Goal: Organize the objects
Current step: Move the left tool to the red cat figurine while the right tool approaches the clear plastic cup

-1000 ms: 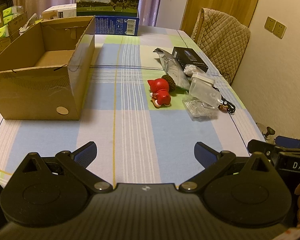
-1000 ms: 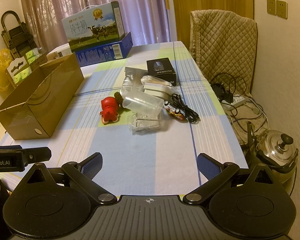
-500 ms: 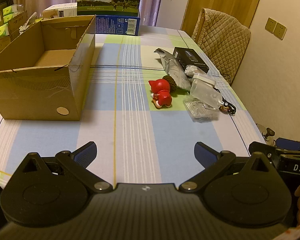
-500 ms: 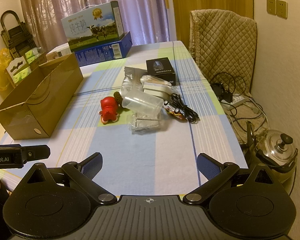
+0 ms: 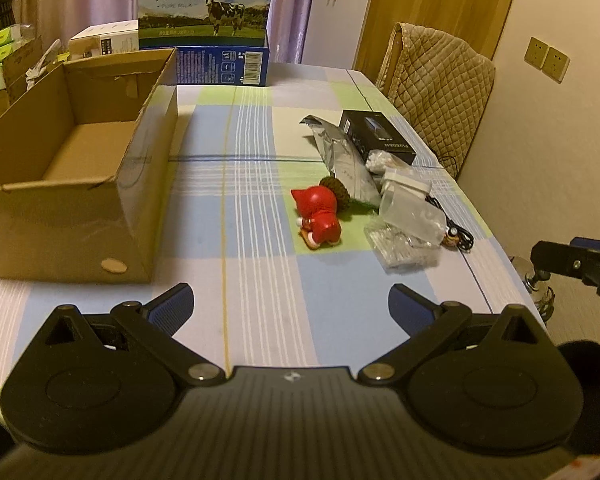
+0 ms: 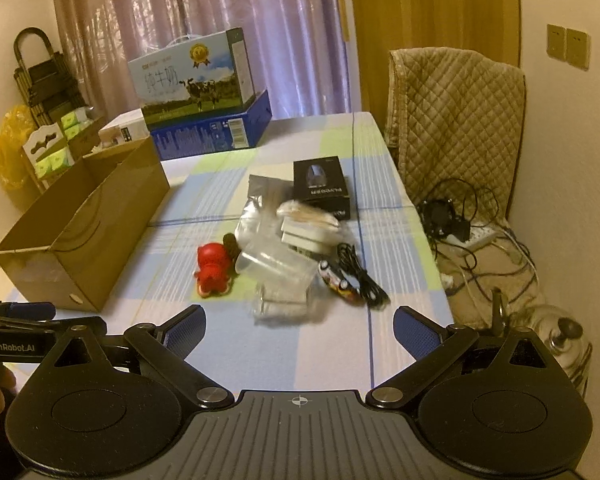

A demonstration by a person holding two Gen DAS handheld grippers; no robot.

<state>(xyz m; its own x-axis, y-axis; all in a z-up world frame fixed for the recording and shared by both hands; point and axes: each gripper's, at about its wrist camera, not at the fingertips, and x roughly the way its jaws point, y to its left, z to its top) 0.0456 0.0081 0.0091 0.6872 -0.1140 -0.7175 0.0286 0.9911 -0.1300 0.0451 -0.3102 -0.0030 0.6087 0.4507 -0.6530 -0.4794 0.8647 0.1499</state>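
An open, empty cardboard box (image 5: 80, 184) (image 6: 84, 236) stands on the left of the checked tablecloth. A pile of loose items lies right of centre: a red figurine (image 5: 318, 216) (image 6: 212, 268) on its side, a clear plastic container (image 5: 412, 216) (image 6: 276, 264), a silver pouch (image 5: 340, 160), a black product box (image 5: 376, 140) (image 6: 322, 188), a clear bag of small parts (image 5: 400, 246) and a black cable (image 6: 360, 276). My left gripper (image 5: 290, 304) hangs open above the near table edge. My right gripper (image 6: 300, 328) is open too, short of the pile. Both hold nothing.
Milk cartons (image 5: 204, 20) (image 6: 196, 92) stand stacked at the table's far end. A quilt-covered chair (image 5: 436, 80) (image 6: 456, 120) sits at the right side. A metal kettle (image 6: 556, 340) and tangled cables (image 6: 468, 236) lie on the floor to the right. Shelves with packets (image 6: 52, 148) line the left.
Both grippers have moved forward, nearer the table and the pile. Their jaws stay open and nothing on the table has shifted.
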